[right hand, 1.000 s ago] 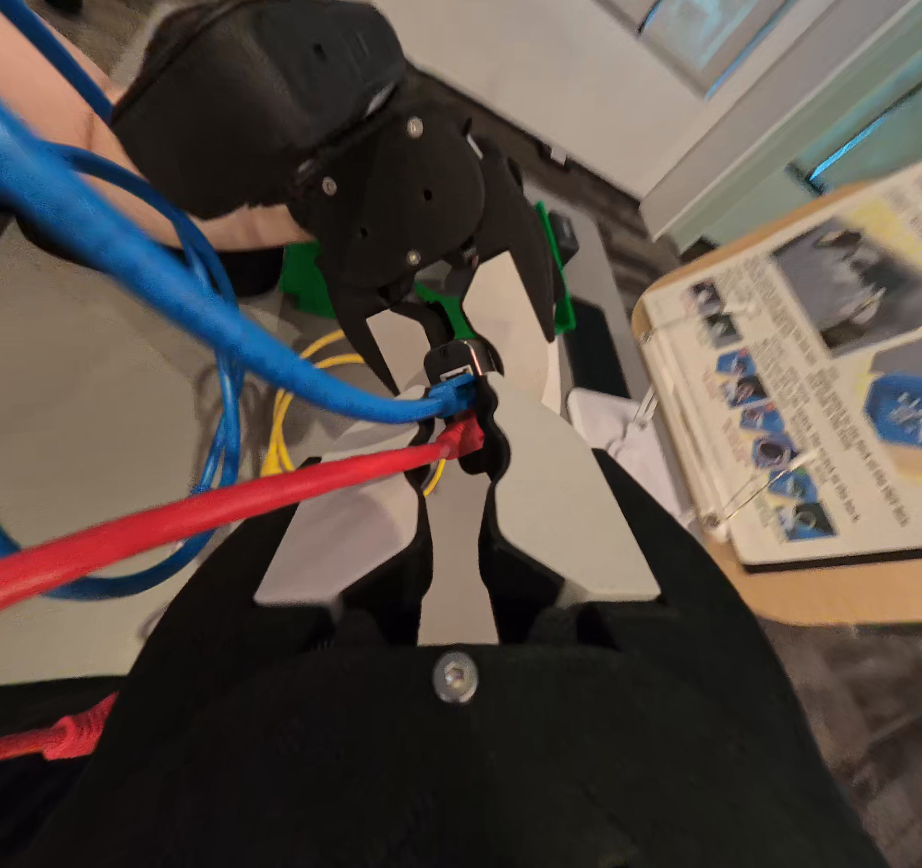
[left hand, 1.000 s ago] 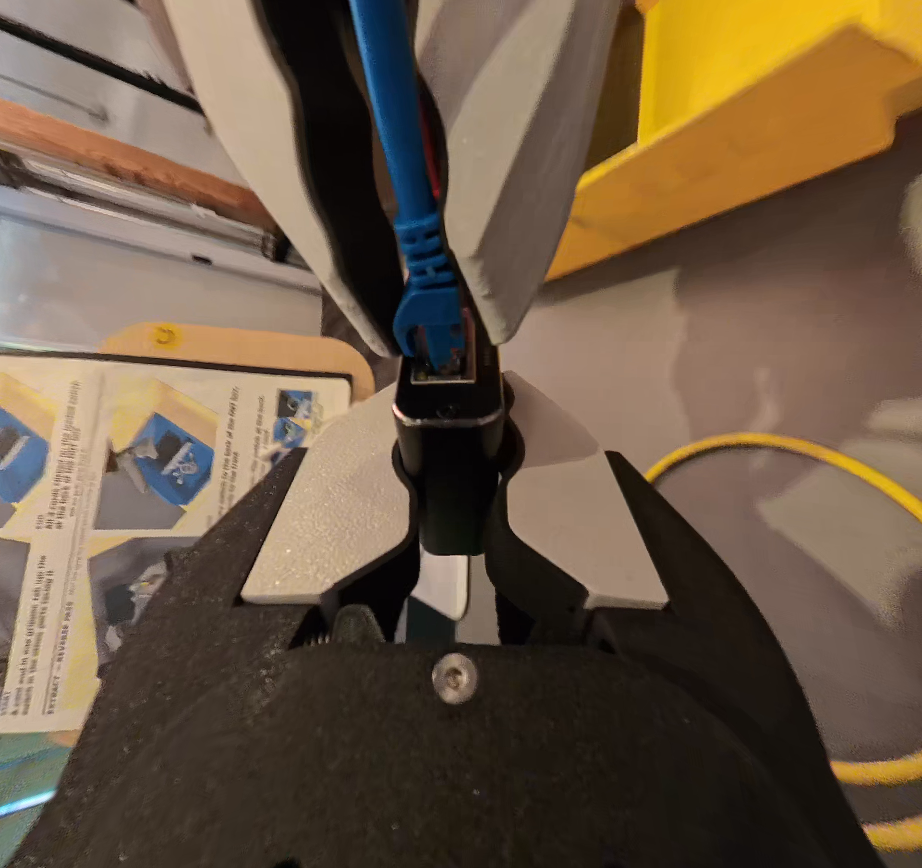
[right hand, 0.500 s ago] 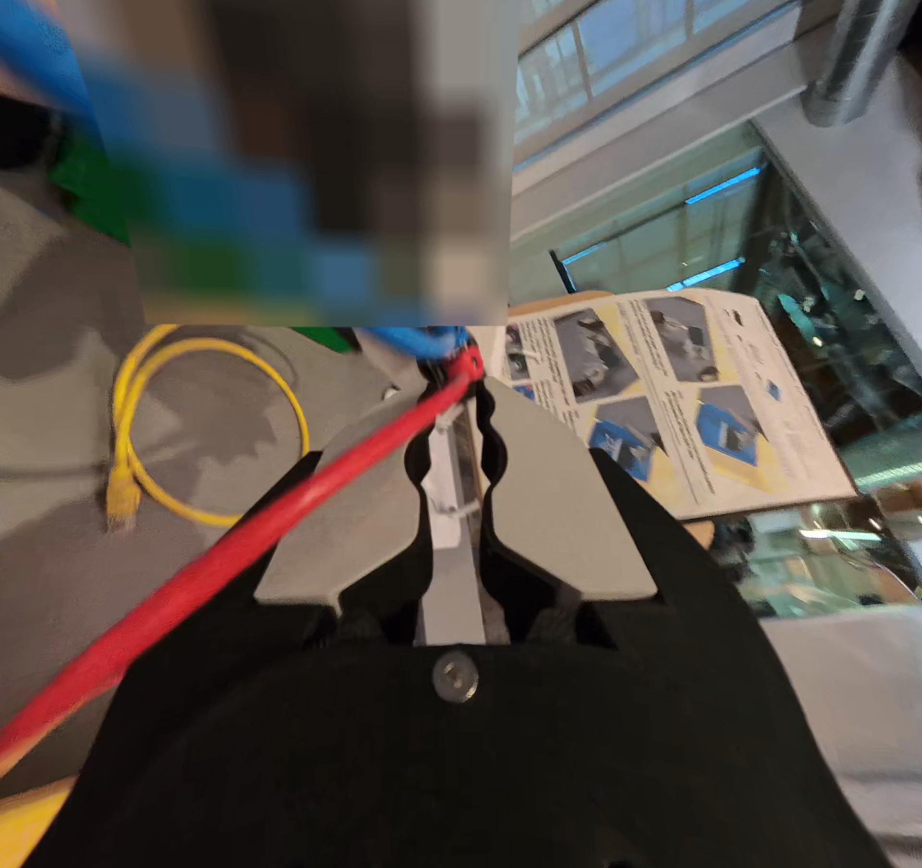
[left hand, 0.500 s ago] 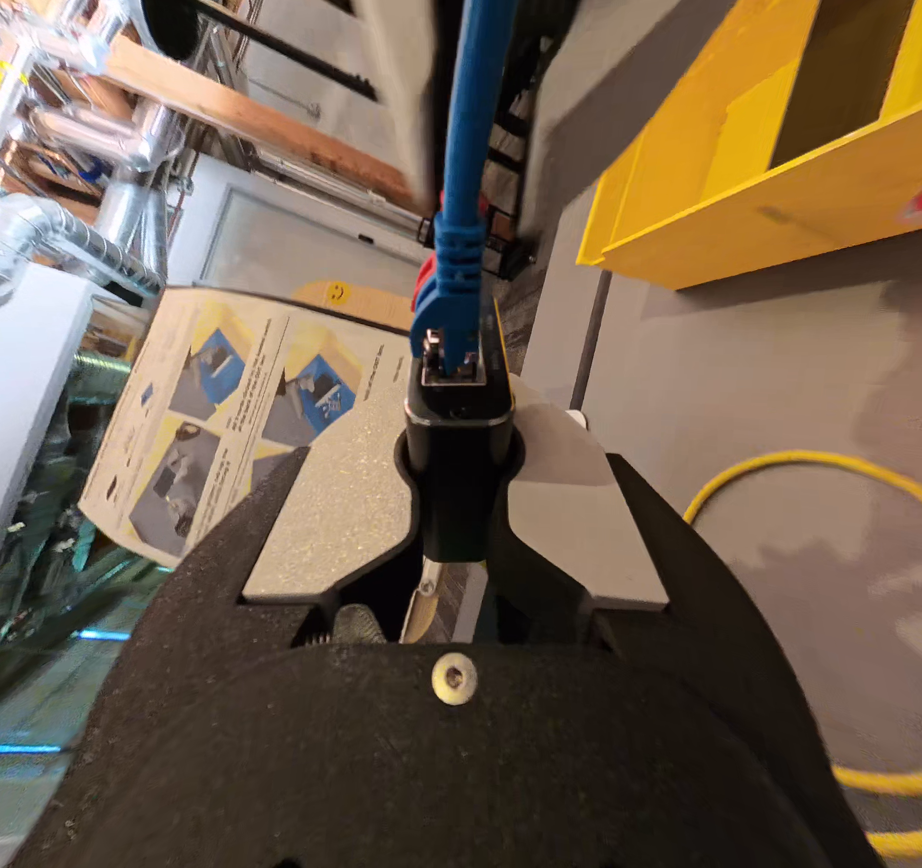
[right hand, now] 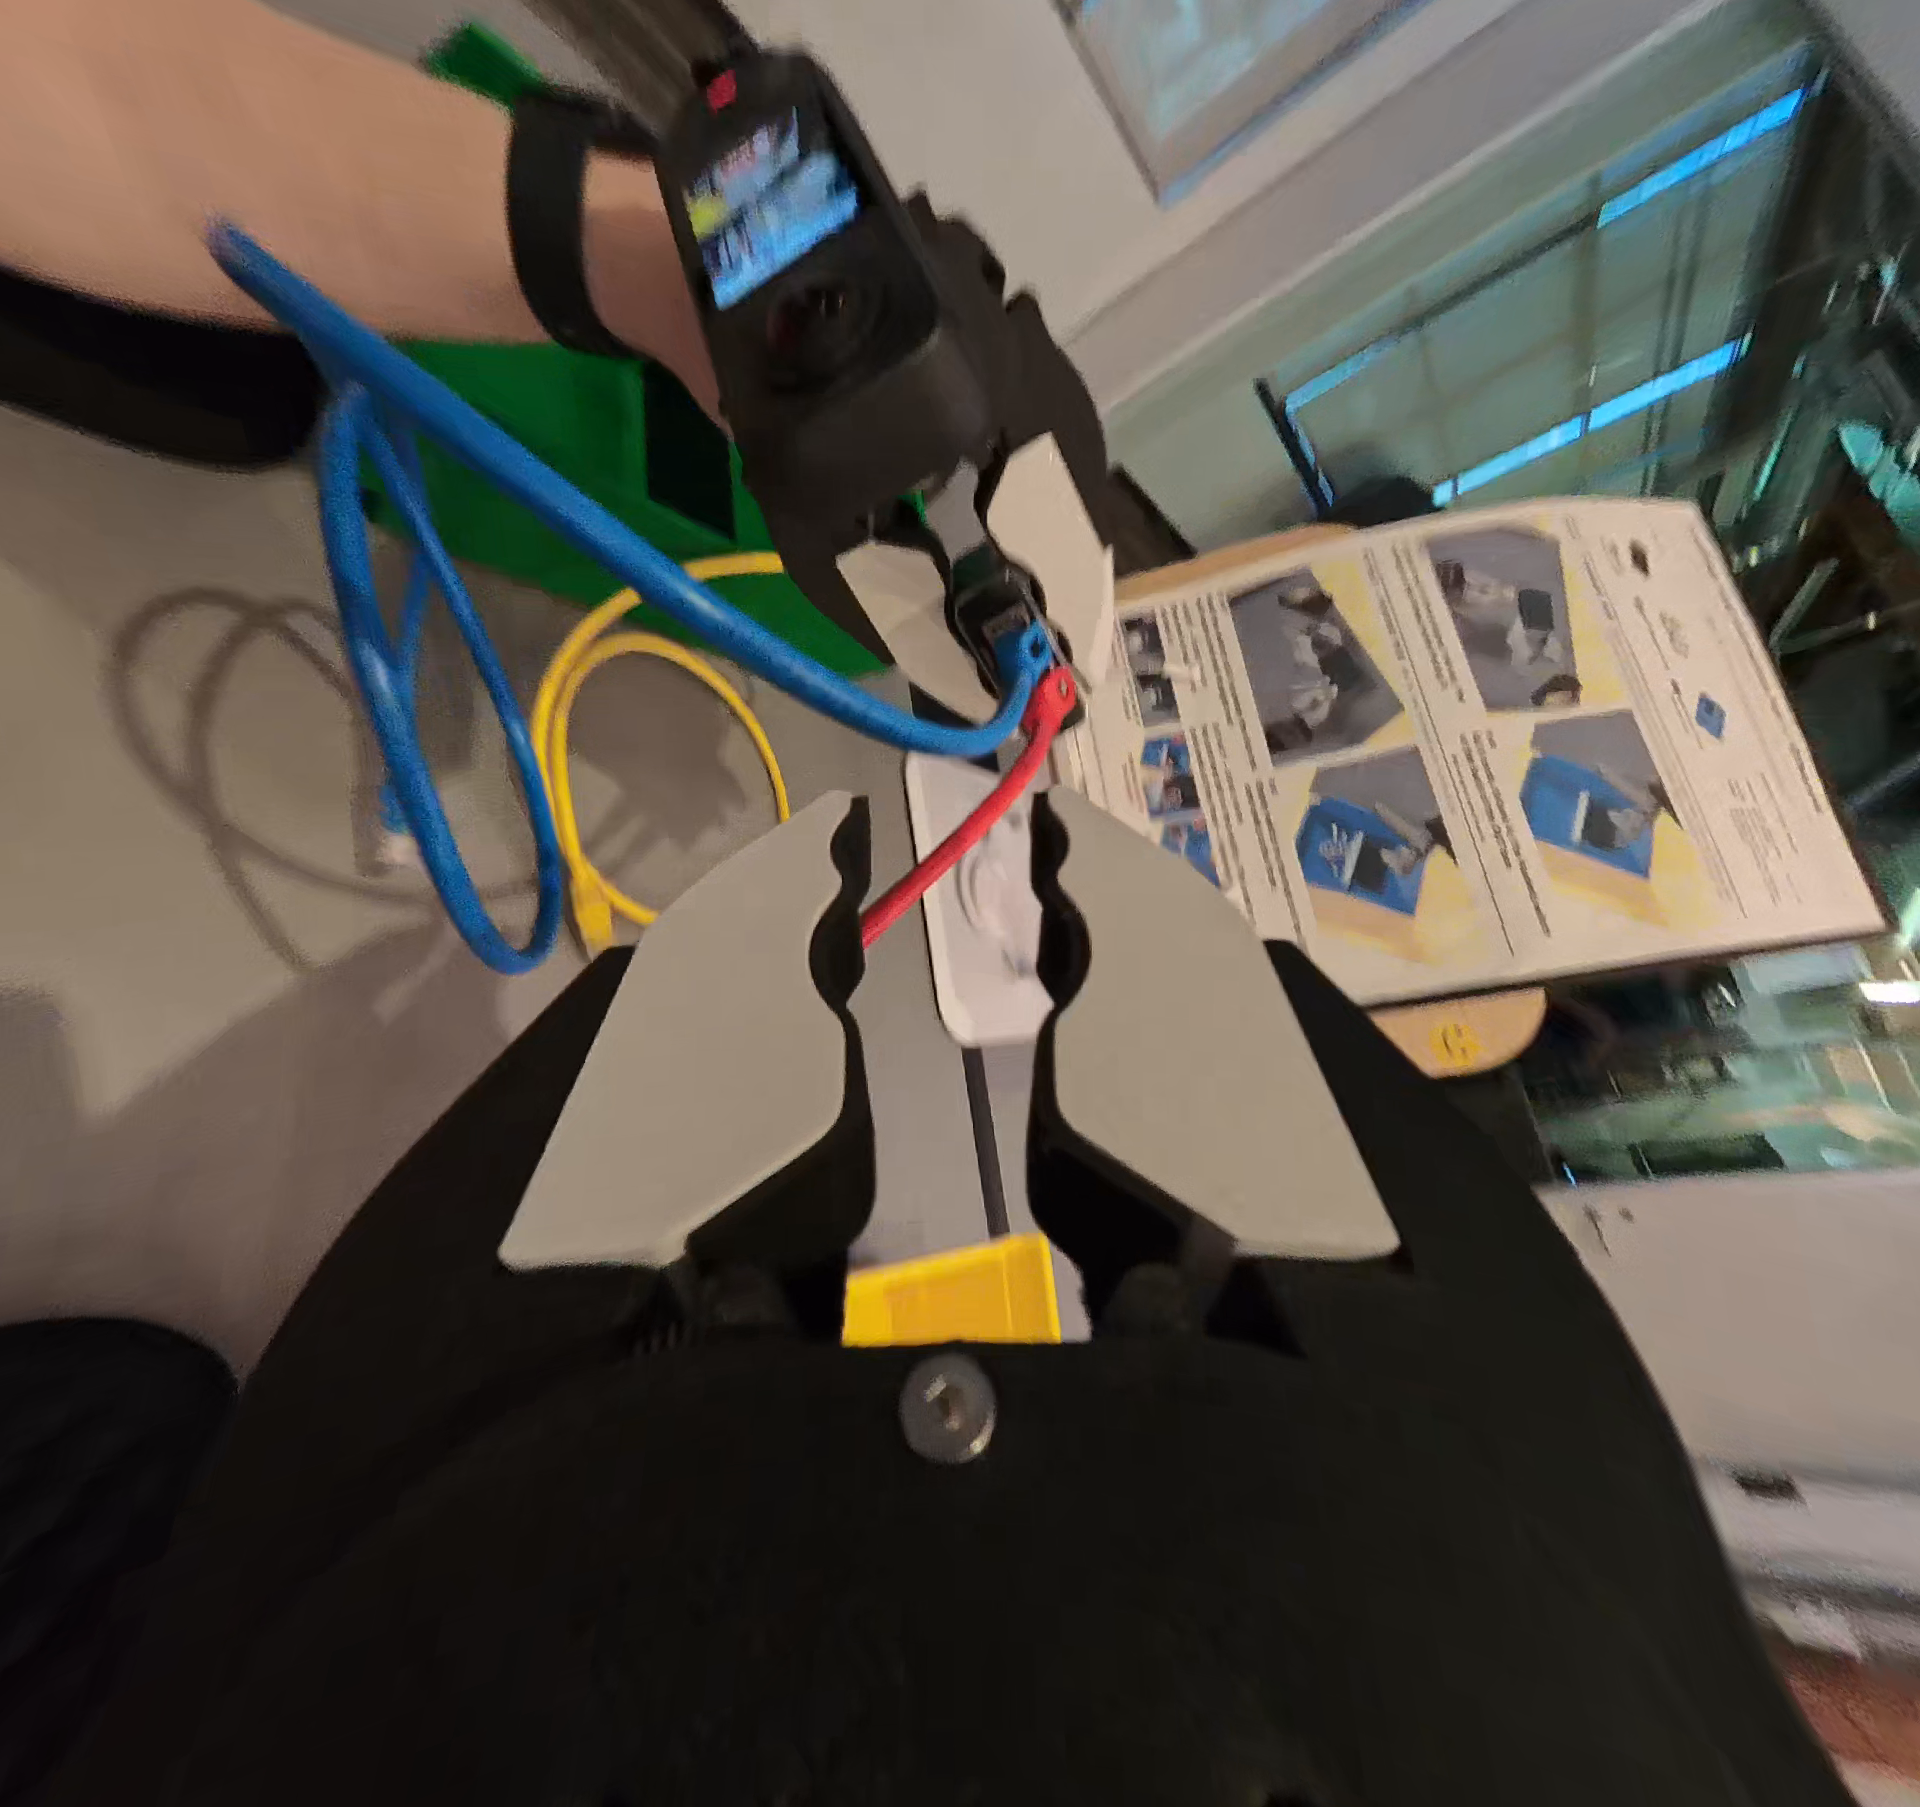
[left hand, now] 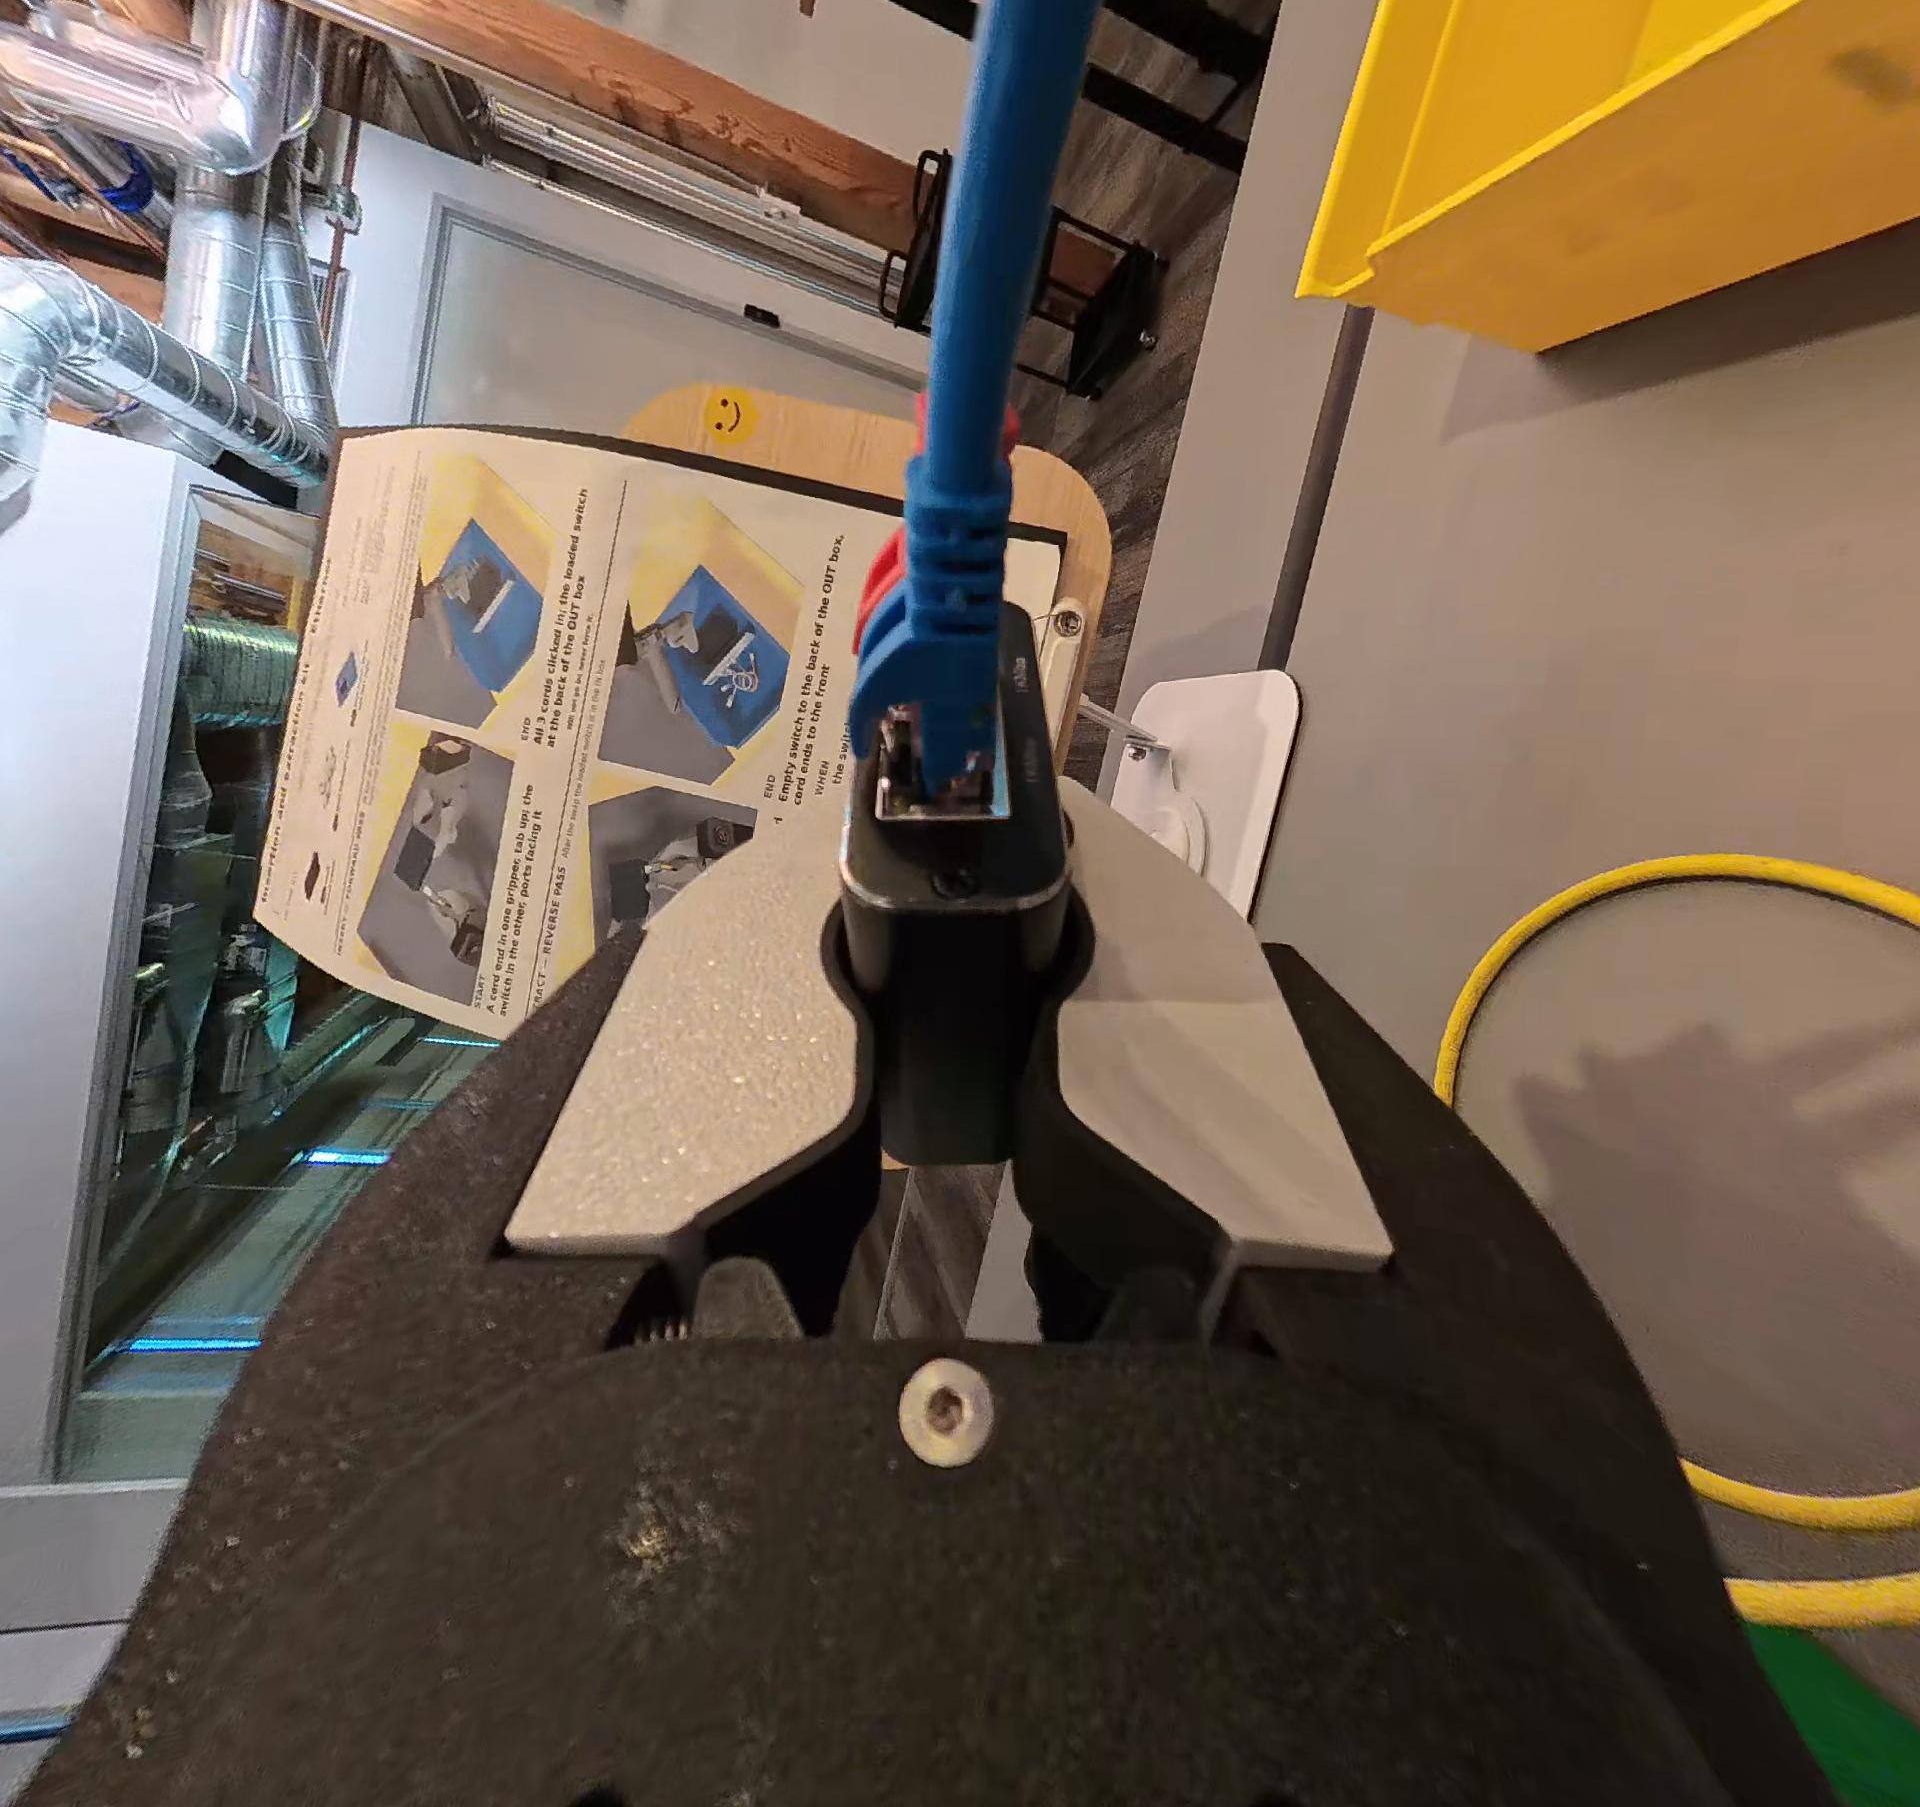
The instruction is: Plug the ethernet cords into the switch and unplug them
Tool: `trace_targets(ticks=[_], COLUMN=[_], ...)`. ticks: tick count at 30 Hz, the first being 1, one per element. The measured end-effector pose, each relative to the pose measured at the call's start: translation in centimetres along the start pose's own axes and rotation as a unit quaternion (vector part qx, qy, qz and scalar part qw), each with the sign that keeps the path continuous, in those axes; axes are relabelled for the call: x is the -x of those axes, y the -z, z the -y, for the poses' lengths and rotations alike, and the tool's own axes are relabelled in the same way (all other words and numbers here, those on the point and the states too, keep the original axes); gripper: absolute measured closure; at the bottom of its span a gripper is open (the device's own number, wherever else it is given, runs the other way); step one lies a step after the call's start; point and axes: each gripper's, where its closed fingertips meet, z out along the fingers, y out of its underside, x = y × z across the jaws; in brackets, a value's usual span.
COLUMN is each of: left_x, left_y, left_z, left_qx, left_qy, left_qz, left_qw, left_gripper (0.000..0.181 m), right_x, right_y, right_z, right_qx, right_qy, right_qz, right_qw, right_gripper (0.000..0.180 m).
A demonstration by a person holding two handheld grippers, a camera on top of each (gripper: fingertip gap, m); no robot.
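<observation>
My left gripper (left hand: 956,936) is shut on the black switch (left hand: 956,1009) and holds it up with the ports facing away from me. A blue cord's plug (left hand: 935,635) sits in the nearest port, and a red plug (left hand: 883,573) shows just behind it. In the right wrist view the left gripper (right hand: 966,594) holds the switch (right hand: 992,614) with the blue plug (right hand: 1029,656) and the red plug (right hand: 1055,692) in it. My right gripper (right hand: 945,807) is open, a short way back from the switch. The red cord (right hand: 935,864) runs loosely through its gap.
A yellow cord (right hand: 644,677) lies coiled on the grey table (left hand: 1610,718). A yellow bin (left hand: 1610,147) and a green bin (right hand: 540,448) stand on it. An instruction sheet on a board (right hand: 1455,718) and a small white plate (left hand: 1216,760) lie beyond the switch. Spacing between my two grippers at the tips: around 15 cm.
My right gripper was shut on the red plug at the switch; it has opened, let go and drawn back. The red plug stays in the switch. My left gripper keeps hold and has tilted.
</observation>
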Motion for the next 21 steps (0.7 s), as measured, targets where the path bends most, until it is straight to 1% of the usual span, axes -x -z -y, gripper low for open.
trace_targets(ticks=[1,3,6,10,12,16,18,21], left_x=[0.0,0.1,-0.3,-1.0,-1.3,-1.1,-1.4,-1.5], left_y=[0.0,0.1,0.2,0.2,0.3,1.0,1.4,1.9], left_z=[-0.1,0.1,0.6,1.7,2.1,3.0,3.9,4.7], left_qx=[0.003,0.003,0.007,0.001,-0.011,-0.023,-0.036,-0.032], left_qy=[0.002,-0.002,-0.007,-0.033,-0.030,-0.029,-0.028,-0.048], left_qz=[0.000,0.002,-0.004,-0.005,-0.014,-0.014,-0.020,-0.016], left_qw=[1.000,1.000,1.000,0.999,0.999,0.999,0.999,0.998], left_gripper=[0.155,0.155,0.155,0.155,0.155,0.155,0.155,0.155], right_x=[-0.1,-0.5,-0.8,0.0,-0.1,-0.8,-1.1,-1.1], right_y=[-0.1,-0.4,-1.9,-3.9,-3.9,-3.3,-3.0,-3.0], right_z=[-0.4,-0.5,0.3,0.2,0.3,0.4,0.9,0.9], right_qx=[0.027,0.050,0.058,0.072,0.057,0.013,-0.010,-0.014], right_qy=[0.007,0.008,0.036,0.086,0.089,0.100,0.129,0.124], right_qz=[-0.009,-0.026,-0.049,-0.042,-0.041,-0.057,-0.078,-0.075], right_qw=[1.000,0.998,0.996,0.993,0.994,0.993,0.989,0.989], right_gripper=[0.147,0.146,0.145,0.143,0.144,0.158,0.160,0.163])
